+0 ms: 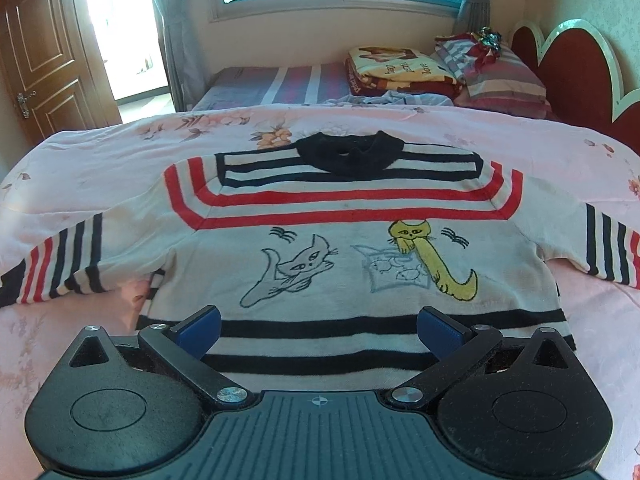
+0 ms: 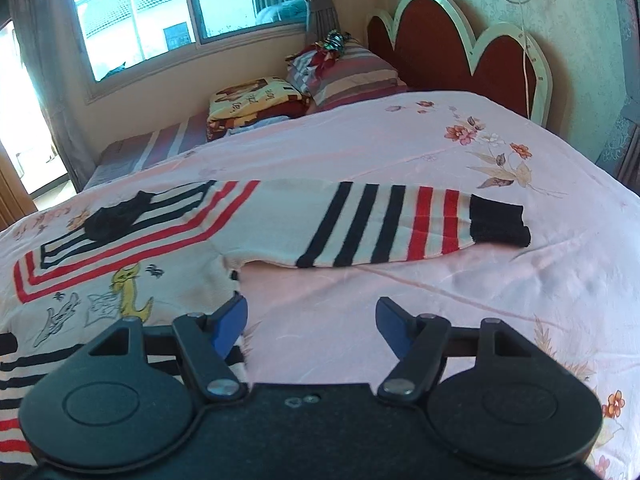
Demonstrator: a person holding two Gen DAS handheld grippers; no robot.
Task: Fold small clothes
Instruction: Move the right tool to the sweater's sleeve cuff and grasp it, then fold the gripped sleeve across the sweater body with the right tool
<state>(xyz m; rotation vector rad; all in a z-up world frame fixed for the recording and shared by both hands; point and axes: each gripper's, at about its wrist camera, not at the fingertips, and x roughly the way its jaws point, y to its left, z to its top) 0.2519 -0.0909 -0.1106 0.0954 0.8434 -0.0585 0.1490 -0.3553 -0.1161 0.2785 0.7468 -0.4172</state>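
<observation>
Left wrist view: the sweater [image 1: 352,264] lies flat and face up on the pink sheet [image 1: 100,160], collar [image 1: 348,156] away from me and hem nearest, both sleeves spread out to the sides. I judge it is laid out this way so the sleeves can be folded in over the body first; no fold is made yet. My left tongs [image 1: 319,330] hang over the hem stripes at the middle of the garment, jaws wide apart and holding nothing, the blue pads [image 1: 200,330] clear of the cloth as far as I can tell. Right wrist view: my right tongs [image 2: 312,328] are likewise spread and empty, placed over bare sheet just beside the sweater's side edge, below the armpit. Ahead of them the right sleeve [image 2: 384,224] lies straight out, its black cuff [image 2: 498,220] at the far end, well apart from the tongs. In my judgement the right tongs are placed here to take this sleeve next, and the knit is likely to sag if pinched at one point only. Folded blankets [image 1: 400,70] and pillows [image 1: 500,76] lie beyond, clear of the work.
</observation>
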